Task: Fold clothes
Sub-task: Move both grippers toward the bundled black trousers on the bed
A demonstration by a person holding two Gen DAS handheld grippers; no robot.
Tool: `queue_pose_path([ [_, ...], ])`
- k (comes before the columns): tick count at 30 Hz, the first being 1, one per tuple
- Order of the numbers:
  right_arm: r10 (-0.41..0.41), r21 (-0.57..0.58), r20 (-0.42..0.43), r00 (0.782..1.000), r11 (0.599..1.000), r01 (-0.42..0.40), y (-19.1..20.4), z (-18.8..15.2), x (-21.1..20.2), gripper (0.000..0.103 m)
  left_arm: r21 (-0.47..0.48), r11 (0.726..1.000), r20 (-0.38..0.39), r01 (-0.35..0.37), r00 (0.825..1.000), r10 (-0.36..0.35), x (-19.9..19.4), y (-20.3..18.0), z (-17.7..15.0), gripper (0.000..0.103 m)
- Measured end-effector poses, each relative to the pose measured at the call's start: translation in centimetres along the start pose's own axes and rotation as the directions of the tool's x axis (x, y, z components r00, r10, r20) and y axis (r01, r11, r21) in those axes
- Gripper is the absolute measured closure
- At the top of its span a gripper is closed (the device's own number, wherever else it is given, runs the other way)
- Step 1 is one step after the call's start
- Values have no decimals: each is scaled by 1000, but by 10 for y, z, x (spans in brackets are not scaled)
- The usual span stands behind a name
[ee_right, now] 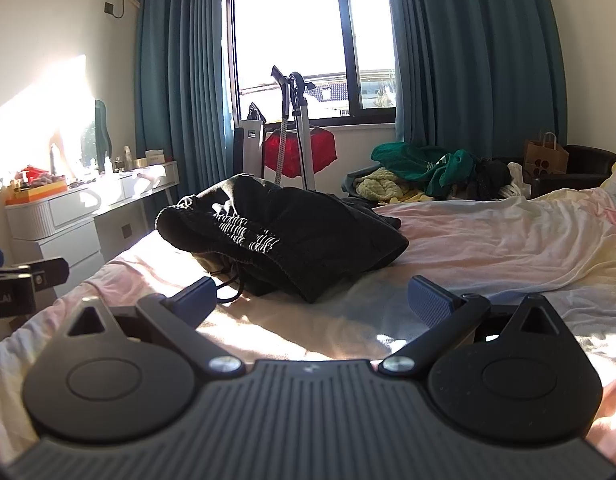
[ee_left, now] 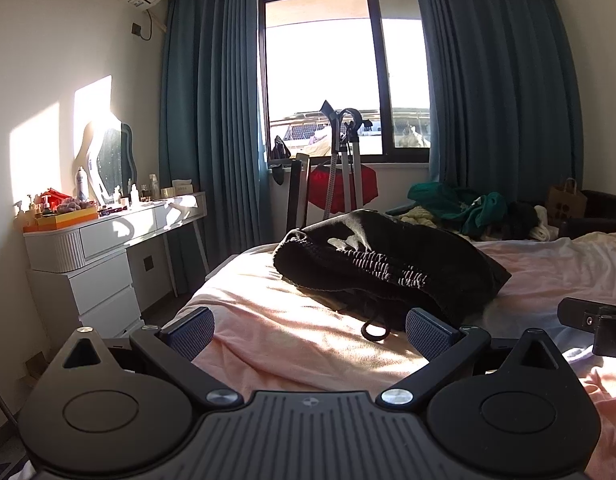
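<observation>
In the left wrist view, the left gripper [ee_left: 310,334] hovered low over the pink bedsheet [ee_left: 275,344], its jaws spread wide with nothing between them. The black garment [ee_left: 388,264] lay crumpled in a heap on the sheet just beyond the fingertips, its ribbed waistband facing the camera and a drawstring loop [ee_left: 374,330] trailing out toward the right-hand pad [ee_left: 428,334]. The pad stood near the garment's front edge, though whether it touched the cloth was hard to tell at this angle. To the left of the garment stood a white dresser [ee_left: 107,256] cluttered with bottles; behind the garment was a window [ee_left: 340,72] flanked by blue curtains. Part of the right gripper [ee_left: 596,324] showed to the right of the garment.

In the right wrist view, the right gripper [ee_right: 314,300] also stood released, jaws fully apart and empty, held above the sheet [ee_right: 488,248]. The black garment [ee_right: 291,236] sat ahead and slightly left of its centre, clear of both pads. Behind and to the right of the garment lay a pile of green and yellow clothes [ee_right: 420,172], with a brown paper bag [ee_right: 546,158] further right again.
</observation>
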State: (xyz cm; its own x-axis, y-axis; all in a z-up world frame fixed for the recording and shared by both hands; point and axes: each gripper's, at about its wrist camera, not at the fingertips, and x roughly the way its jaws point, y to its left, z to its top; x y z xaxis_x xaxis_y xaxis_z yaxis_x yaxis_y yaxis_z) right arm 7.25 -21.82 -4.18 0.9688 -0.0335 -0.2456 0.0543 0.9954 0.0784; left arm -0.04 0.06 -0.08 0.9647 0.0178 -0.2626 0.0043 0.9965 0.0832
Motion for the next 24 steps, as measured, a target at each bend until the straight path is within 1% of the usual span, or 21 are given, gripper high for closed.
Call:
queue_pose_path([
  [6,-8,1,4,1000,1000,8,2,-1,2,0,-14,1000,3,8,1000,-8,2,-3,-1,0],
  [7,-7,11,4,1000,1000,7,-1,0,3,0,-11,1000,1,22,1000,-22,1,-3,0,0],
  [11,-5,19,10,1000,1000,5,-1,0,1,0,-1,999,5,38,999,-38,-3,-6,-9,0],
  [14,5,27,1,1000,1000,-5,-3,2,4,0,-21,996,-24,82,996,-83,9,-6,-20,0],
  [16,3,28,1,1000,1000,-3,-5,2,5,0,-38,995,-46,89,995,-91,14,-5,-23,0],
  [18,2,30,-3,1000,1000,-2,-7,2,7,0,-52,995,-41,89,995,-91,14,-4,-24,0],
  [24,0,50,-8,1000,999,0,-13,1,6,0,-52,996,-25,67,997,-69,10,-3,-22,0],
])
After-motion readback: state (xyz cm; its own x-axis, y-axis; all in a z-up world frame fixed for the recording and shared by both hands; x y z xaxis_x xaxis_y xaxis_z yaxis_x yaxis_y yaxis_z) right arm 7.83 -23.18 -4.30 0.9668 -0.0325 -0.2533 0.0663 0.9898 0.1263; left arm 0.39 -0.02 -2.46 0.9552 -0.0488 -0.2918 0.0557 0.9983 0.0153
